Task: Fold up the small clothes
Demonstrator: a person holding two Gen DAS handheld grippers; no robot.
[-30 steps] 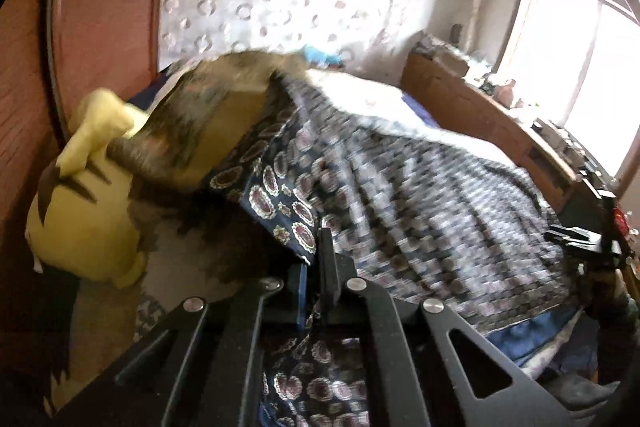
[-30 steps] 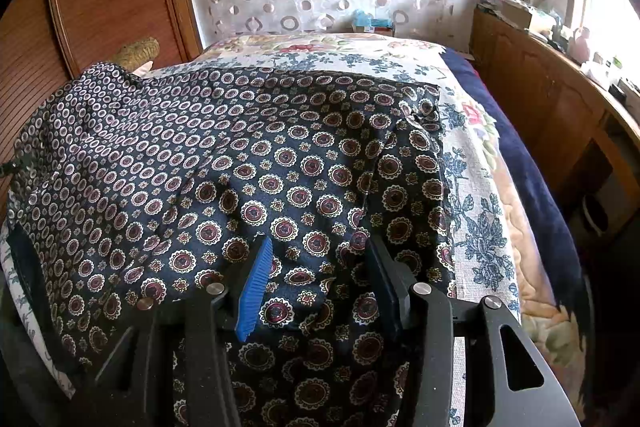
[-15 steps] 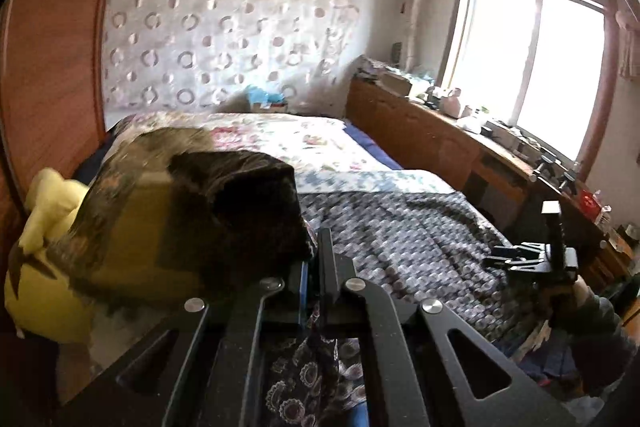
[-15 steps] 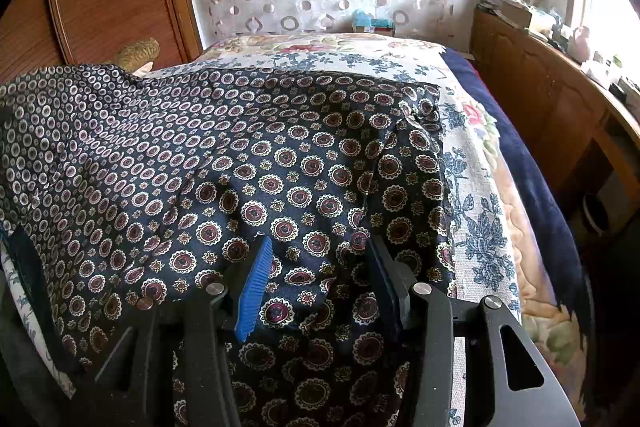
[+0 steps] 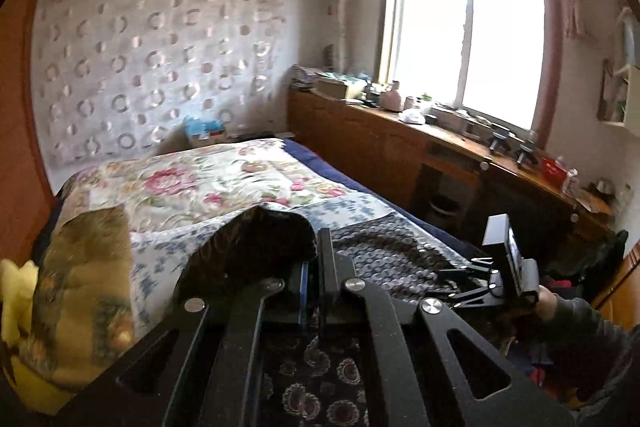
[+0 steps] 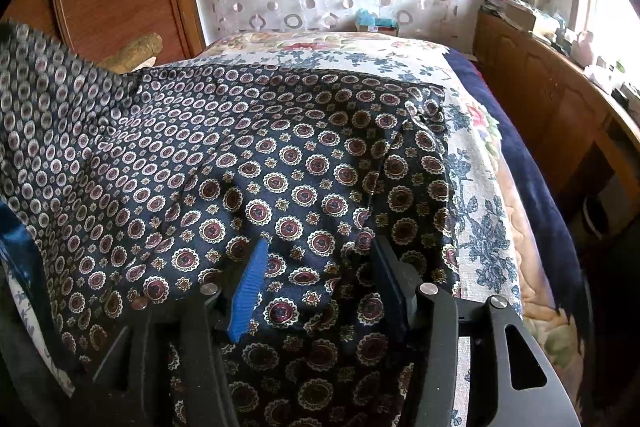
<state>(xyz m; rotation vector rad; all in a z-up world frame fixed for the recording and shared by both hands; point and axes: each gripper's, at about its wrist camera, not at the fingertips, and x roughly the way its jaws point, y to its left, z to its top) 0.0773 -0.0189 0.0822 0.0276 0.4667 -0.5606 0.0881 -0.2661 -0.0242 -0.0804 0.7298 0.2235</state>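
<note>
A dark blue garment (image 6: 280, 155) printed with round medallions lies spread on the bed. My left gripper (image 5: 318, 247) is shut on one edge of it and holds that edge up off the bed, so a dark fold (image 5: 260, 239) bulges beside the fingers. In the right wrist view that raised edge (image 6: 40, 87) stands up at the far left. My right gripper (image 6: 320, 267) rests over the near part of the garment. Its jaws are opening, and a hump of the fabric lies between the blue pad (image 6: 248, 291) and the other finger.
A floral bedspread (image 6: 480, 219) covers the bed. A brown patterned cushion (image 5: 80, 287) and a yellow plush toy (image 5: 16, 291) lie at the left. Wooden cabinets (image 5: 360, 143) with clutter run under the window on the right. A person's sleeve (image 5: 568, 311) holds the right gripper.
My left gripper has risen and swung with the garment's edge in it, and that edge now stands higher in the right wrist view. The right gripper stayed put and its jaws widened a little.
</note>
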